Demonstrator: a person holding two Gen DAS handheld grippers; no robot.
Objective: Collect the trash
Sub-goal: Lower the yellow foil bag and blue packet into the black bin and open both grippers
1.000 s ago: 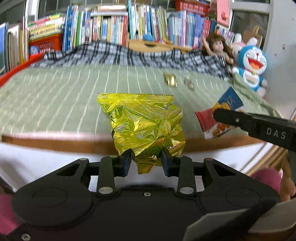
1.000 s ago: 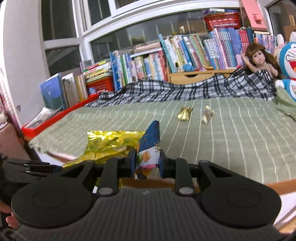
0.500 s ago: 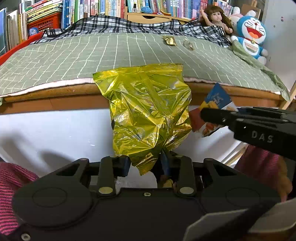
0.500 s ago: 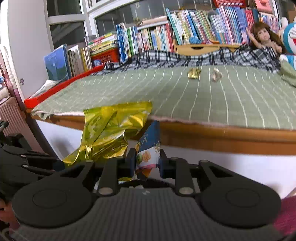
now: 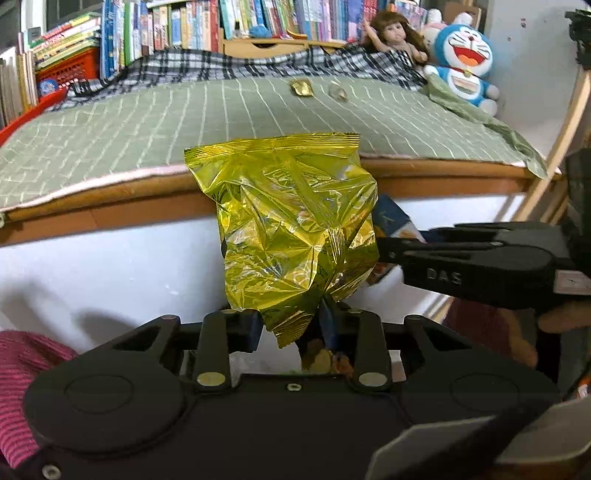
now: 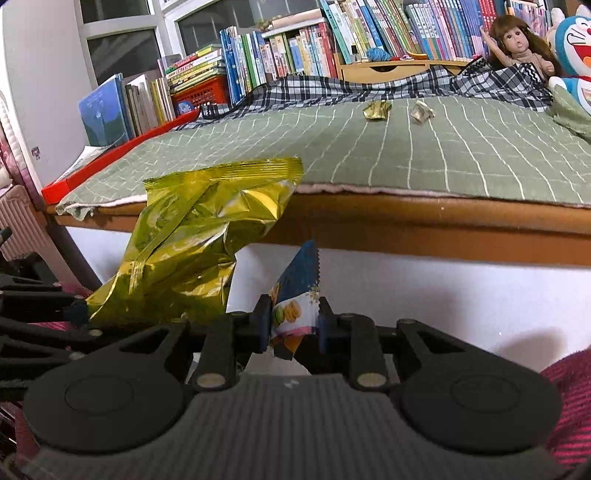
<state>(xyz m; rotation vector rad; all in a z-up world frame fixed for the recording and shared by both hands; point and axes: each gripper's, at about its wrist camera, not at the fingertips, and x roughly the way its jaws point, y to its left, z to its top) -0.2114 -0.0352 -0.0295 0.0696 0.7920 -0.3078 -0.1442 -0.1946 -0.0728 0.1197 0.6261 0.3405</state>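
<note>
Crinkly gold foil snack bag [image 5: 291,229], light and slippery (pinched at its bottom corner), hangs clamped in the left claw [image 5: 291,326] below the green-quilted bed [image 5: 221,122].

Each wrist camera sits close behind its own claw, below the bed [image 5: 258,110] edge, facing across it toward the bookshelf [image 6: 295,48]. Both views share the bed, doll [image 5: 395,31] and gold bag [image 6: 192,240].

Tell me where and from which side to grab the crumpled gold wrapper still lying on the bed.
Pinch the gold wrapper across its raised, crumpled middle, coming from the bed's near edge and above. It lies low on the sheet, apart from the silver wrapper beside it, so its edges give little purchase.
</note>
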